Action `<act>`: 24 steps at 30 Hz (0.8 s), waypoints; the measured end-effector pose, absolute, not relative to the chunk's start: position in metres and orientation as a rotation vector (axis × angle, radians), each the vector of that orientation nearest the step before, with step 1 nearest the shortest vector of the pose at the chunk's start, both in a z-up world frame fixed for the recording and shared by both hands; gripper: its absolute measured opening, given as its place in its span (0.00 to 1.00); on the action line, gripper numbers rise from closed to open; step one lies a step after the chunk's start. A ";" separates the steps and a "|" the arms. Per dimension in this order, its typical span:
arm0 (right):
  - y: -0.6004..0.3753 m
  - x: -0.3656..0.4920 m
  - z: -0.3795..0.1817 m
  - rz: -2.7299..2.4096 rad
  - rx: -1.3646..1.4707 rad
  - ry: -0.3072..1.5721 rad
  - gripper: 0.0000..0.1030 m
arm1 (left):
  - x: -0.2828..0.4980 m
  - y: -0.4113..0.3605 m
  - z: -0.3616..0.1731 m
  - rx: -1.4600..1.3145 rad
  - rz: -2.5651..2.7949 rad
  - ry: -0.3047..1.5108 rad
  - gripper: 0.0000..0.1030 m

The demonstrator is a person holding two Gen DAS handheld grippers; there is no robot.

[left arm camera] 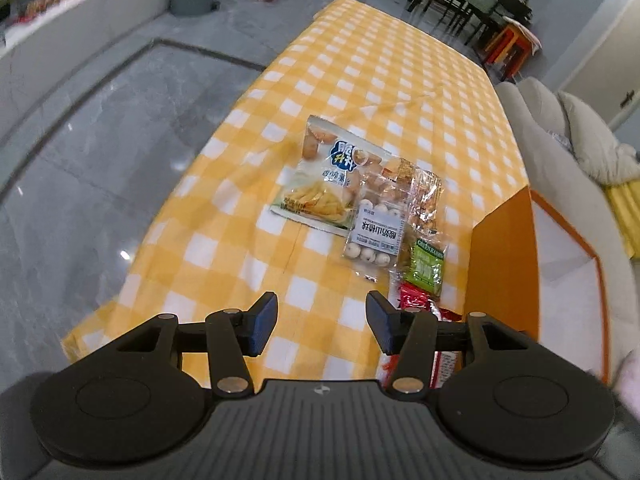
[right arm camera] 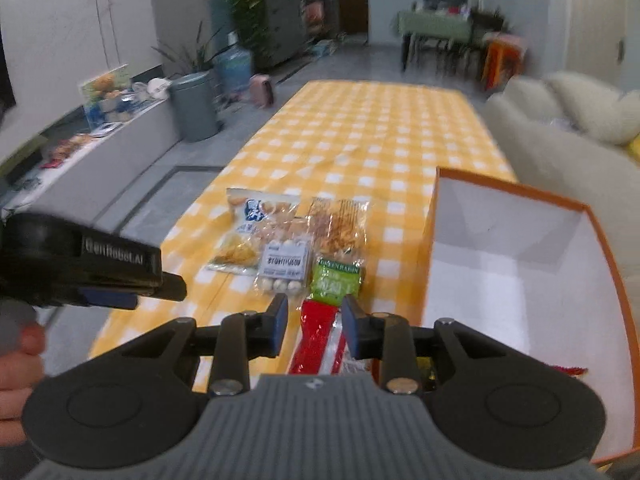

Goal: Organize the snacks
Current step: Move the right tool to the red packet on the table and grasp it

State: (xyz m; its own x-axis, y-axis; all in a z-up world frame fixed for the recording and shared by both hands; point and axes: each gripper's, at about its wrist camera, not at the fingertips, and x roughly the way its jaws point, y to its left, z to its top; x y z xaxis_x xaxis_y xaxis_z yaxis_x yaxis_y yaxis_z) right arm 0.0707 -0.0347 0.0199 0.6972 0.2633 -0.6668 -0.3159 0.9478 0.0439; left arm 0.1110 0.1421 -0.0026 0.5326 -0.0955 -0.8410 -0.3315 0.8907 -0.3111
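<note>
Nearest, the left gripper (left arm camera: 322, 326) hangs with fingers apart over bare checked tabletop (left arm camera: 360, 64), holding nothing. The right gripper (right arm camera: 316, 326) has its fingers narrowly parted above a red packet (right arm camera: 316, 336), not gripping it. Beyond lie a green packet (right arm camera: 336, 280), bagged snacks (right arm camera: 286, 264) and, right, an orange box (right arm camera: 600, 216).

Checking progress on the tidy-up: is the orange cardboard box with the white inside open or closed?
Open. The orange cardboard box has no lid on it, and its white inner walls and floor show from above.

Glossy plastic snack packets (left arm camera: 372, 236), seemingly cloth tablecloth (left arm camera: 360, 80)
</note>
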 end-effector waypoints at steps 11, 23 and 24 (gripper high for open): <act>0.005 0.078 -0.060 0.099 -0.251 0.810 0.16 | 0.106 0.176 -0.011 -0.548 0.182 1.026 0.58; 0.018 0.076 -0.071 0.173 -0.248 0.785 0.18 | 0.105 0.191 -0.017 -0.558 0.195 1.032 0.58; 0.022 0.074 -0.073 0.199 -0.253 0.790 0.18 | 0.106 0.190 -0.018 -0.555 0.195 1.035 0.59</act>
